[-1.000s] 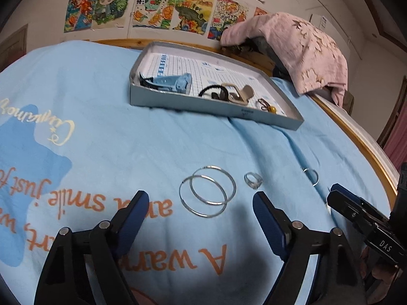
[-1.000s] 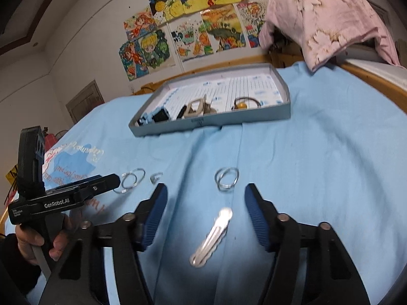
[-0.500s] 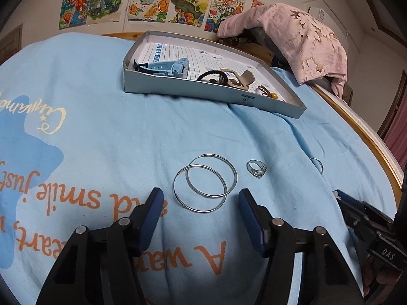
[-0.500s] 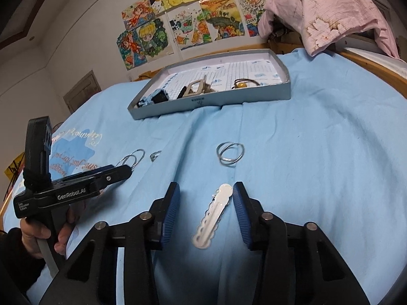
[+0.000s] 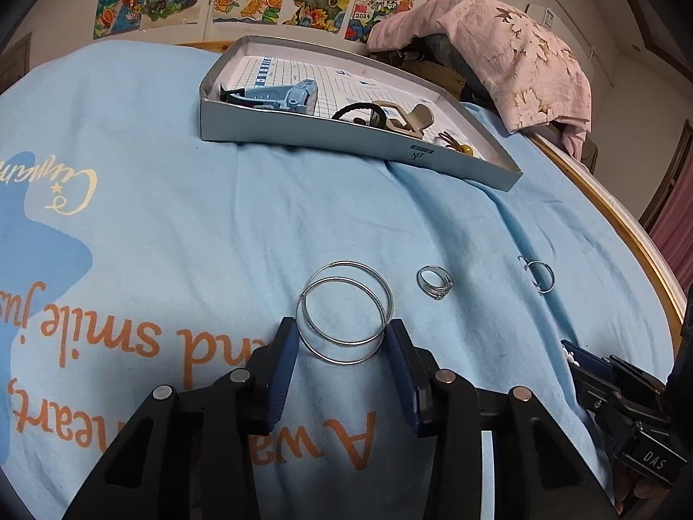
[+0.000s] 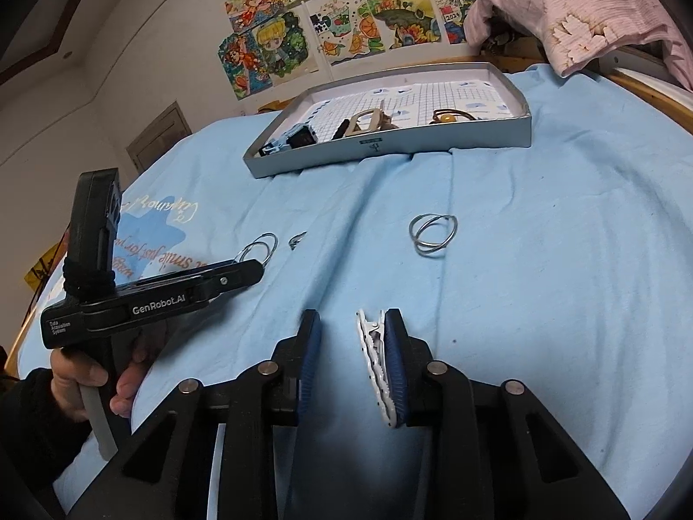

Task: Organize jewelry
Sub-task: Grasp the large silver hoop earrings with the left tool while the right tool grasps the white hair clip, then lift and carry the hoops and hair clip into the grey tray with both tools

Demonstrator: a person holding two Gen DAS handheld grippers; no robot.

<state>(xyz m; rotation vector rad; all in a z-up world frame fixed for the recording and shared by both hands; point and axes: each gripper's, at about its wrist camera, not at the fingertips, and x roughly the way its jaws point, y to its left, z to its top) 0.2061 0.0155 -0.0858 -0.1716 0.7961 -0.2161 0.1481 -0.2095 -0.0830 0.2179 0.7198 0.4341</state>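
We read the bed from left to right. Left gripper point(image 5: 342, 342): jaws closing, the two hoop earrings point(image 5: 344, 312) lying overlapped on the blue sheet point(image 5: 216, 238) between the blue pads, which sit right at the nearer hoop's sides; we cannot tell whether they press yet. We judge the hoops light, thin and springy: squeezed across the ring they may flex or pop out, and being two loose wires, one may slip free. Next, a small ring point(image 5: 434, 281) just beside them, then a further small hoop pair point(image 5: 537, 275), both untouched.

Right gripper point(image 6: 353, 346): jaws closing, the white scalloped hair clip point(image 6: 374, 364) stood on edge against its right pad, a gap to the left pad. Stiff, light, glossy; best held across its flat faces.

The grey tray point(image 5: 346, 141) lies well beyond, already holding several pieces.
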